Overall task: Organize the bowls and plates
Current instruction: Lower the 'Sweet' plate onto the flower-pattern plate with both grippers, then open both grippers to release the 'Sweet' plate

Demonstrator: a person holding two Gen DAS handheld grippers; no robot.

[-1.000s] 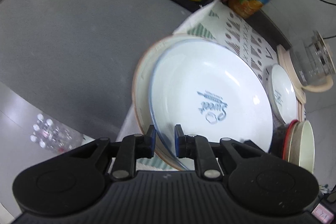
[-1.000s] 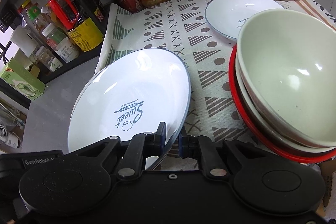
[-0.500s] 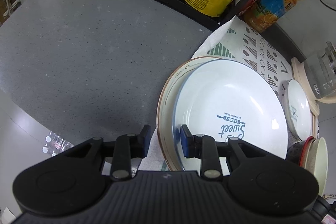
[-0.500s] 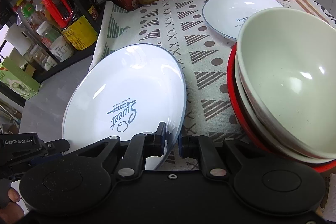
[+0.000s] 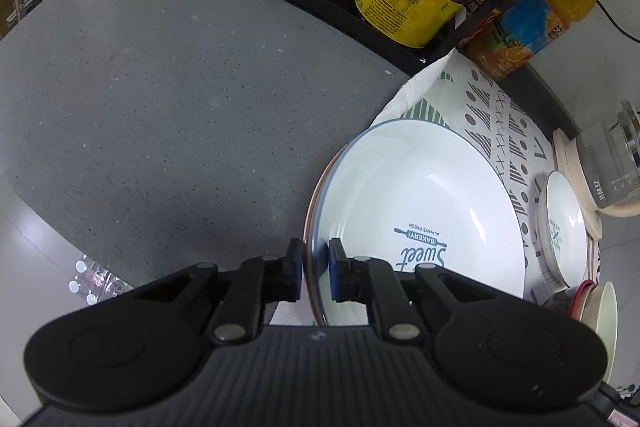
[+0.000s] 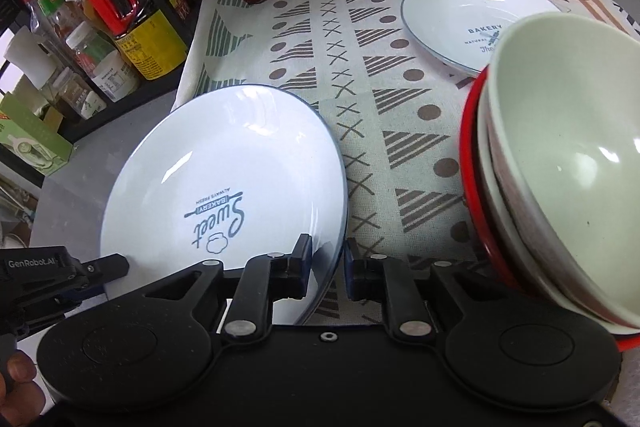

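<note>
Two grippers are working one large white plate (image 5: 416, 211): the left gripper (image 5: 315, 269) is clamping its rim, while the right gripper (image 6: 328, 263) is opening around the opposite edge.

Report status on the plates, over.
Left gripper shut on big plate and the plate beneath it; right gripper opening around the rim. Bowl stack close right.
</note>
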